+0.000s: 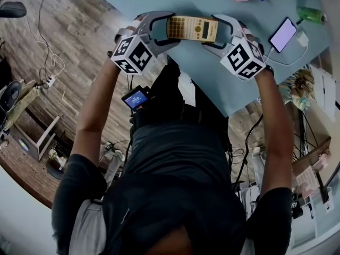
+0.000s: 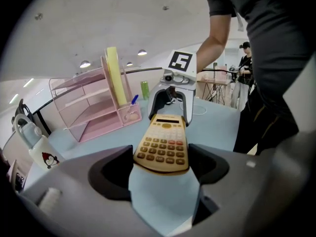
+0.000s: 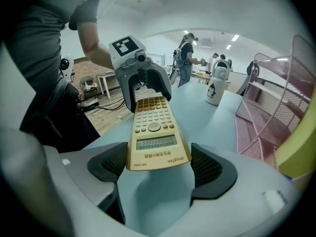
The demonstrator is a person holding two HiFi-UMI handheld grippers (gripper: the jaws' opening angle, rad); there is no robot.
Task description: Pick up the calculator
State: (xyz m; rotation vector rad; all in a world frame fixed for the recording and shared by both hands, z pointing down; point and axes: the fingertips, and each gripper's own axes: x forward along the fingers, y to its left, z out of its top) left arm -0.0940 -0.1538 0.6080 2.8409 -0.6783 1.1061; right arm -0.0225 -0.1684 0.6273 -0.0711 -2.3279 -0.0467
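A yellowish calculator hangs level above the light-blue table, carried by both grippers, one at each end. My left gripper grips the keypad end: in the left gripper view the calculator sits between the dark pads. My right gripper grips the display end, and in the right gripper view the calculator lies between its pads. Each gripper view shows the other gripper clasping the far end. The calculator casts a shadow on the table below.
A pink wire-mesh organiser with a yellow folder stands at the back of the table, beside a green bottle. A phone on a white cable lies at the right. A white penguin mug stands at the table's end. Other people stand in the room behind.
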